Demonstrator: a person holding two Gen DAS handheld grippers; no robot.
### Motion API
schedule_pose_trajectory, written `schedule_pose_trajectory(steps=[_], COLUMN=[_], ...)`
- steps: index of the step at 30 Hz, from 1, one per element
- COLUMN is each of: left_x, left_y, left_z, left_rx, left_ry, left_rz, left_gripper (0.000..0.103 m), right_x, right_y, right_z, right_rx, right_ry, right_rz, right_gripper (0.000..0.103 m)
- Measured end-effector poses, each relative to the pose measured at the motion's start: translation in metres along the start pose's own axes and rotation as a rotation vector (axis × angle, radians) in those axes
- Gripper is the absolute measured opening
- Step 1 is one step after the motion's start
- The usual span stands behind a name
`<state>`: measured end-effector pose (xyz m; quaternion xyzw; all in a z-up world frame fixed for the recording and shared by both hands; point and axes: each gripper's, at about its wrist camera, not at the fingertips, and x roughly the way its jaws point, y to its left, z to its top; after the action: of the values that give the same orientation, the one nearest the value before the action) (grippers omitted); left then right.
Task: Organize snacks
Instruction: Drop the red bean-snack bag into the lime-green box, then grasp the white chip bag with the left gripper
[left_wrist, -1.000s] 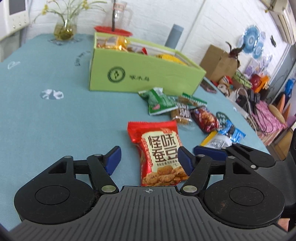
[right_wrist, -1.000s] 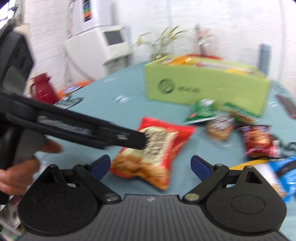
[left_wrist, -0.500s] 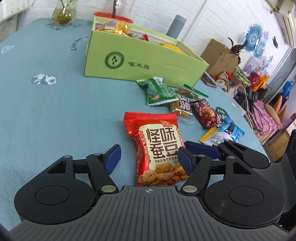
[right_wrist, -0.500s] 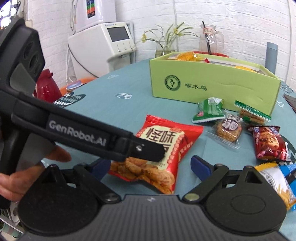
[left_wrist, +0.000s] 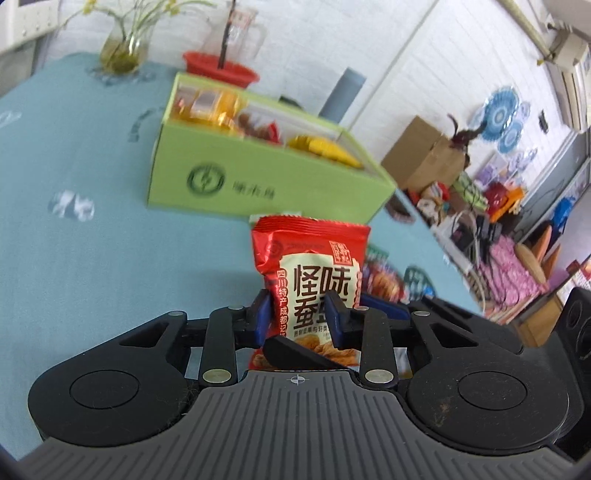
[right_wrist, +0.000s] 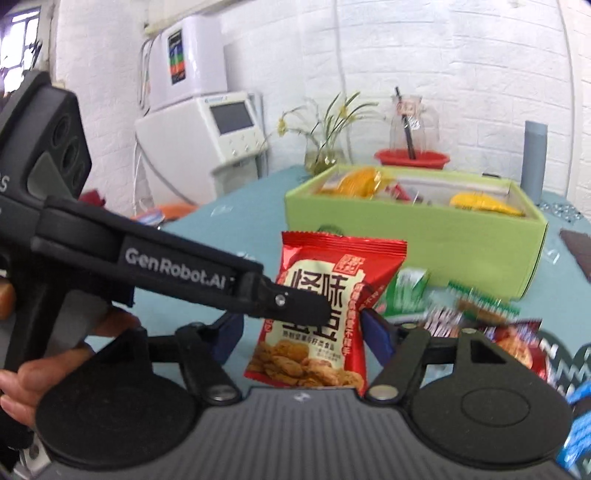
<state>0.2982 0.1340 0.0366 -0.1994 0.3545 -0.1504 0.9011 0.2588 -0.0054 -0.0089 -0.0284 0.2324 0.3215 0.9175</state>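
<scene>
The left gripper (left_wrist: 300, 314) has its jaws clamped on the upright red snack bag (left_wrist: 314, 266) while the right gripper (right_wrist: 301, 334) sits wide.

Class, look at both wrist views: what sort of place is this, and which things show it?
Probably a lived-in home or small office room, not a lab: a round table under a teal cloth, a glass vase of yellow flowers, a white water dispenser, and cluttered cardboard boxes by the white brick wall.

You're holding a red snack bag (left_wrist: 310, 269) with a cream panel, dark brown characters and golden-brown pieces printed low. The box (left_wrist: 258, 184) ahead is lime green with a dark green round logo; the tablecloth (left_wrist: 92, 258) is teal with white marks.
</scene>
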Motion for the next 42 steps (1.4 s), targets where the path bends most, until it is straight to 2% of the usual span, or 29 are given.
schedule_pose_trajectory(steps=[4, 8, 13, 16, 18, 19, 20, 22, 23, 27, 28, 29, 31, 36, 39, 42], left_x=[0.01, 0.029, 0.083, 0.121, 0.14, 0.147, 0.149, 0.137, 0.127, 0.075, 0.062, 0.053, 0.043, 0.046, 0.06, 0.074], left_y=[-0.01, -0.022, -0.021, -0.015, -0.011, -0.009, -0.008, -0.009, -0.011, -0.025, -0.028, -0.03, -0.037, -0.061, -0.069, -0.072], left_z=[0.052, 0.11, 0.163, 0.177, 0.178, 0.177, 0.174, 0.167, 0.163, 0.138, 0.127, 0.117, 0.095, 0.03, -0.004, -0.029], left_rx=[0.023, 0.075, 0.079, 0.081, 0.097, 0.101, 0.109, 0.126, 0.136, 0.186, 0.186, 0.186, 0.184, 0.208, 0.184, 0.125], left_ry=[-0.049, -0.106, -0.056, -0.009, 0.012, 0.017, 0.016, -0.018, -0.043, -0.128, -0.141, -0.142, -0.124, -0.009, 0.089, 0.169], left_rz=[-0.014, 0.002, 0.015, 0.045, 0.072, 0.086, 0.087, 0.082, 0.081, 0.055, 0.039, 0.021, -0.007, -0.078, -0.105, -0.122], left_gripper=[0.008, 0.008, 0.008, 0.008, 0.011, 0.017, 0.028, 0.04, 0.045, 0.058, 0.065, 0.067, 0.067, 0.067, 0.067, 0.063], right_x=[0.013, 0.035, 0.079, 0.107, 0.12, 0.122, 0.12, 0.1, 0.088, 0.026, 0.011, -0.004, -0.031, -0.091, -0.1, -0.093], right_y=[-0.018, -0.045, -0.087, -0.112, -0.122, -0.126, -0.13, -0.132, -0.132, -0.124, -0.121, -0.12, -0.114, -0.092, -0.079, -0.07], right_z=[0.038, 0.082, 0.119, 0.124, 0.12, 0.119, 0.117, 0.114, 0.113, 0.093, 0.082, 0.07, 0.043, -0.03, -0.056, -0.064], right_rx=[-0.033, -0.056, -0.041, -0.002, 0.018, 0.031, 0.04, 0.054, 0.054, 0.034, 0.043, 0.059, 0.091, 0.211, 0.258, 0.231], right_ry=[-0.054, -0.088, -0.039, 0.024, 0.052, 0.071, 0.064, 0.018, -0.007, -0.072, -0.072, -0.067, -0.063, -0.029, 0.001, 0.023], right_rz=[-0.018, -0.031, -0.051, -0.04, -0.049, -0.054, -0.061, -0.063, -0.063, -0.115, -0.121, -0.121, -0.132, -0.168, -0.156, -0.16], right_gripper=[0.076, 0.076, 0.076, 0.076, 0.079, 0.085, 0.088, 0.094, 0.094, 0.094, 0.095, 0.1, 0.102, 0.102, 0.102, 0.102])
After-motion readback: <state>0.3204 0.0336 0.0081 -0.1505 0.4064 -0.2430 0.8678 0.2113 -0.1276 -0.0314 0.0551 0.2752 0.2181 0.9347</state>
